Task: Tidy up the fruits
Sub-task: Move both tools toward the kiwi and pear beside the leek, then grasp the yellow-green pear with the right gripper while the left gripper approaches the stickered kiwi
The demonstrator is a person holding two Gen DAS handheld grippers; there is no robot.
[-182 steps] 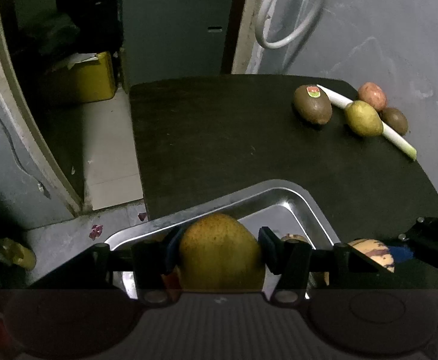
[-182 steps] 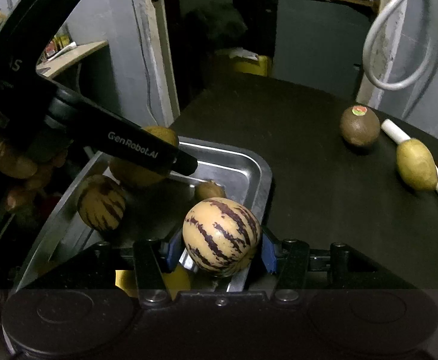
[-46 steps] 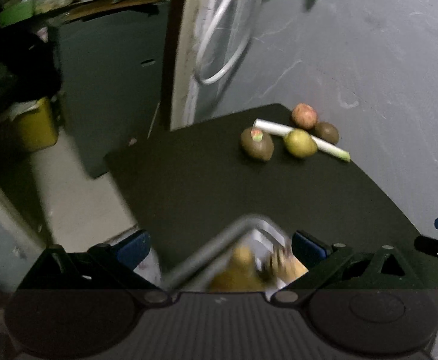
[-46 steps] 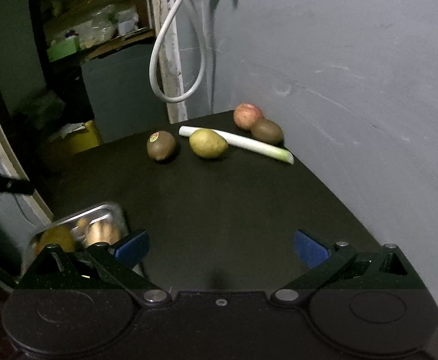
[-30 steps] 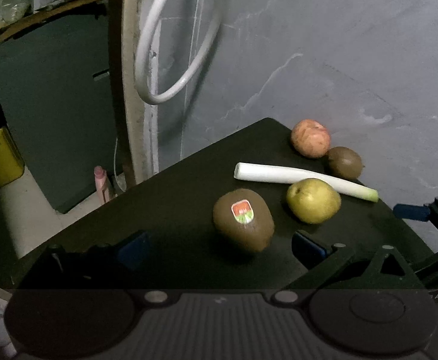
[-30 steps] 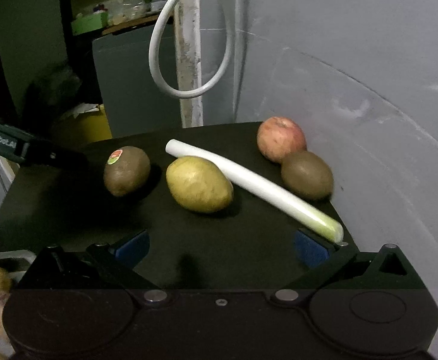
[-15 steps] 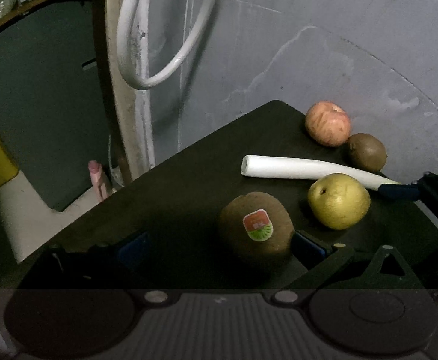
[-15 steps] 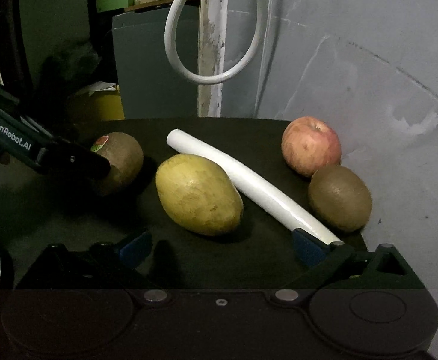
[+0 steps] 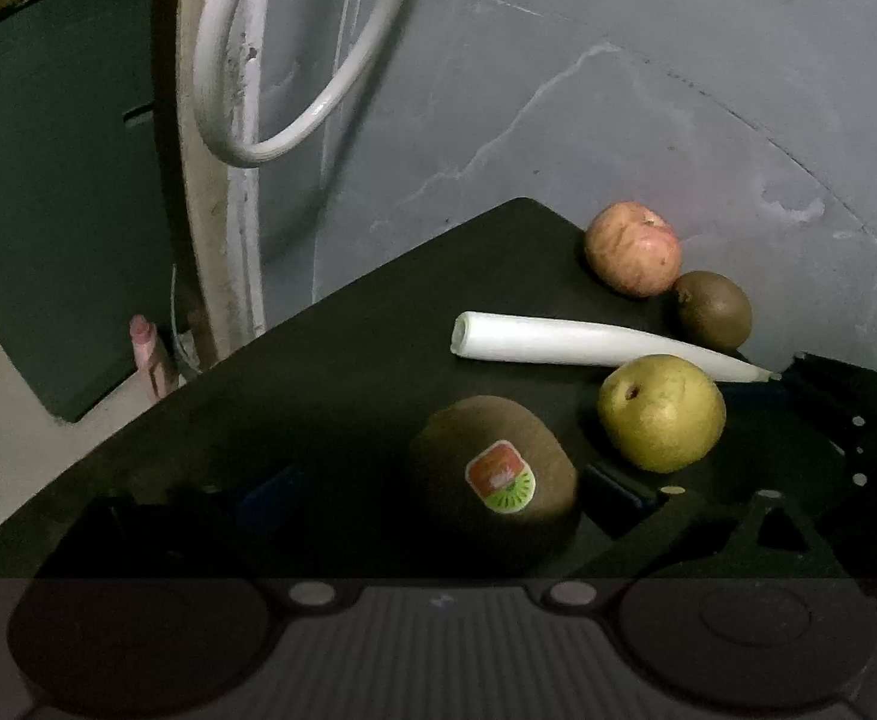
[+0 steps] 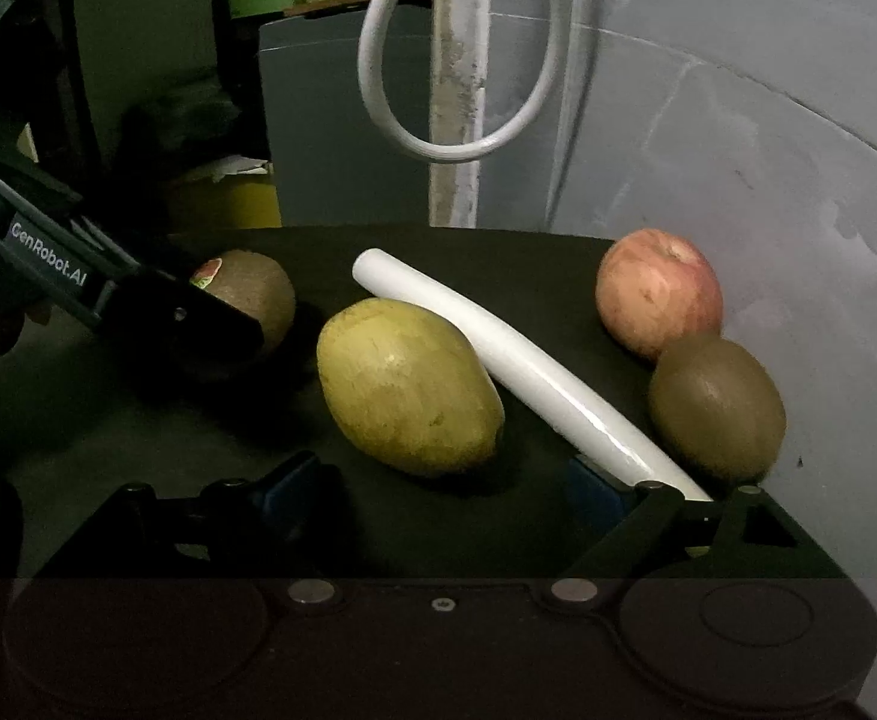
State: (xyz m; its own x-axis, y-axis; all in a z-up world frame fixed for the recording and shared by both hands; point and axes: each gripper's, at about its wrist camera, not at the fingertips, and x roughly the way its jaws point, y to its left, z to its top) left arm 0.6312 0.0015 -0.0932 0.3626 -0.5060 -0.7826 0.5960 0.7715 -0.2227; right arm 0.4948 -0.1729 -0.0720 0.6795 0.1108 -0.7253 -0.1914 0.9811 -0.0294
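Left wrist view shows the left gripper with fingers spread around the stickered kiwi near the surface's far corner, not yet pinched. The right gripper, also spread, faces the pear; apple and second kiwi remain by the leek.

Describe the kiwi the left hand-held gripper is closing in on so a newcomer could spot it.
On the black table, left of the white leek stalk and yellow pear, lies a brown kiwi. Unlike the bare kiwi beside the apple, it carries a sticker.
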